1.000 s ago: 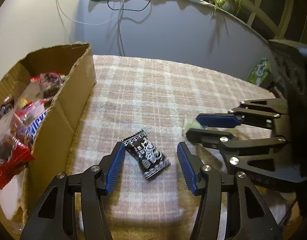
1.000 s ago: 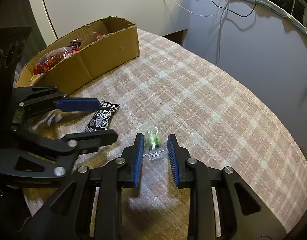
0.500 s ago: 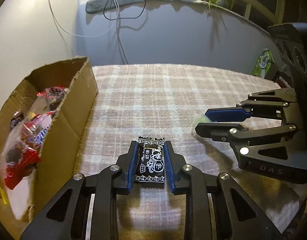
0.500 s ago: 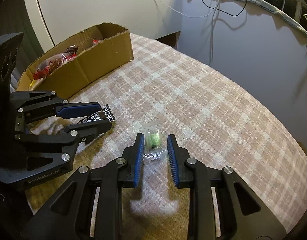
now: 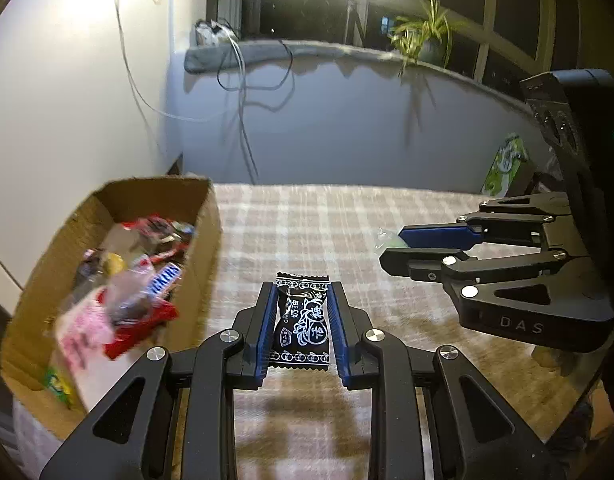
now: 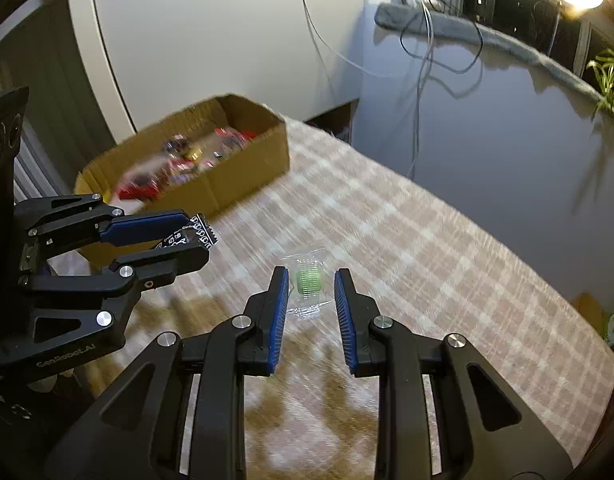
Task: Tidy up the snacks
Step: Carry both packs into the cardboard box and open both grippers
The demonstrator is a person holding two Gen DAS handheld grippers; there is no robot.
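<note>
With your left gripper (image 5: 301,322) pinching the black candy packet (image 5: 303,320) and your right gripper (image 6: 309,304) pinching the clear-wrapped green candy (image 6: 307,278), both clear of the plaid tablecloth (image 6: 427,248), only dropping them into the half-filled cardboard box (image 5: 205,216) remains.

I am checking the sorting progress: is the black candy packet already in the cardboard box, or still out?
Out. The black candy packet sits clamped in the left gripper, beside the cardboard box, not inside.

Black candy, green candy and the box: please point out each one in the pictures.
Black candy (image 5: 303,322), left wrist view, middle of the wrapper's printed face.
Green candy (image 6: 308,279), right wrist view, the green sweet inside its clear wrapper.
Box (image 5: 206,256), left wrist view, outer cardboard side wall.
</note>
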